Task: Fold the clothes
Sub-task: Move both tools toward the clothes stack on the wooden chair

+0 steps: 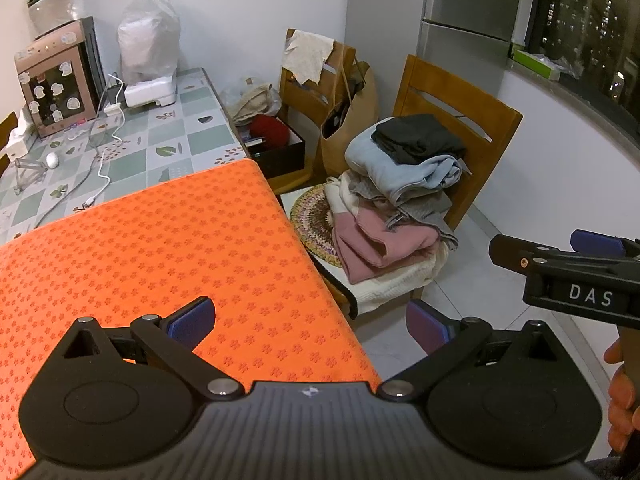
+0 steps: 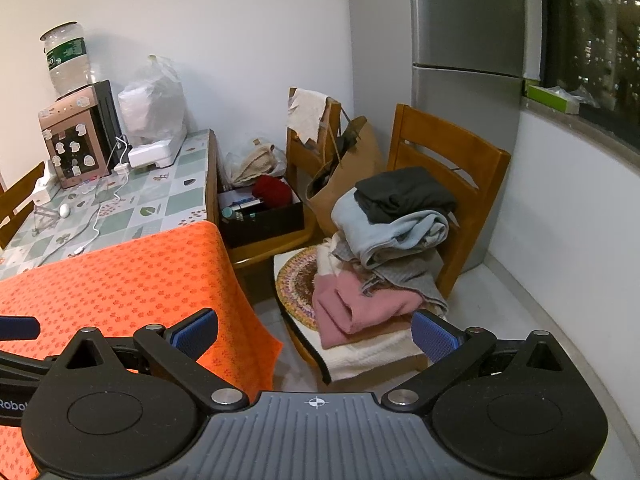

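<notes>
A pile of clothes (image 1: 400,192) (image 2: 384,248) lies heaped on a wooden chair (image 1: 456,100) (image 2: 452,152): dark grey on top, light blue below, then grey, pink and cream. An orange mat (image 1: 168,248) (image 2: 120,280) with a flower print covers the near end of the table. My left gripper (image 1: 310,322) hangs open over the mat's right edge, nothing between its blue pads. My right gripper (image 2: 316,334) is open too, short of the chair and empty. It also shows from the side as the right gripper (image 1: 560,260) in the left wrist view.
A tiled tablecloth (image 1: 172,132) carries a water dispenser (image 1: 60,76), a white bagged appliance (image 1: 148,52) and white cables (image 1: 100,176). A second chair (image 2: 308,140) holds a black box (image 2: 260,216) and a paper bag (image 2: 344,176). A fridge (image 2: 468,40) stands behind. A hand (image 1: 622,392) grips the right handle.
</notes>
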Demonstrator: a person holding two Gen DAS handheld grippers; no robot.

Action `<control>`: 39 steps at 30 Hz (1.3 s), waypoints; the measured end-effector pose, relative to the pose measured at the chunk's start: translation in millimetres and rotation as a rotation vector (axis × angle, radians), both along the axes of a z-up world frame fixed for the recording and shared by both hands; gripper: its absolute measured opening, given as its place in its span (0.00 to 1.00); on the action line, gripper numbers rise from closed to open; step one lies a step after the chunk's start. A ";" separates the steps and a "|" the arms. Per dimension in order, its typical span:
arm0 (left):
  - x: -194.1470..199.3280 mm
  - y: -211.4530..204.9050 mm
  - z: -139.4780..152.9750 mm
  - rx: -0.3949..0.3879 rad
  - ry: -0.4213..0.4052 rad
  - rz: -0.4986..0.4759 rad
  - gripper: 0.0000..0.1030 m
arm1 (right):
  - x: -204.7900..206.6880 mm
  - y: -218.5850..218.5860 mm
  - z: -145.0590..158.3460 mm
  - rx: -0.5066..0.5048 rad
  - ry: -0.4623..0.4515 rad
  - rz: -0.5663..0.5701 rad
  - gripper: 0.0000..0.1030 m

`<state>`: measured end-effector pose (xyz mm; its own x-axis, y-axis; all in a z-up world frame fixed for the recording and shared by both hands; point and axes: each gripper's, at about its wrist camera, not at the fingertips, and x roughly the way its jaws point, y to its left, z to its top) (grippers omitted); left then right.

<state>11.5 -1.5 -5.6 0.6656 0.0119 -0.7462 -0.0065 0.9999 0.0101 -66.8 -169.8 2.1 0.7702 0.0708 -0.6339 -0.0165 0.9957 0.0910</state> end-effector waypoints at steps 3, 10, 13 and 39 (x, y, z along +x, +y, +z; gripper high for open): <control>0.1 -0.4 -1.3 0.003 0.001 -0.001 1.00 | 2.4 3.0 -0.4 0.001 0.002 -0.002 1.00; 2.8 0.1 -3.2 0.003 0.006 0.011 1.00 | 5.6 4.0 -1.1 0.002 0.001 0.009 1.00; 5.5 0.3 -3.5 0.004 0.010 0.018 1.00 | 7.3 6.6 -6.3 0.007 -0.006 0.017 1.00; 10.4 21.6 2.1 0.003 0.045 0.054 1.00 | 44.2 5.3 -9.0 0.018 0.061 0.039 1.00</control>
<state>21.9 20.2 -3.5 0.6295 0.0489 -0.7754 -0.0596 0.9981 0.0145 -22.6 -164.5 -6.8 0.7263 0.1123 -0.6781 -0.0495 0.9926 0.1113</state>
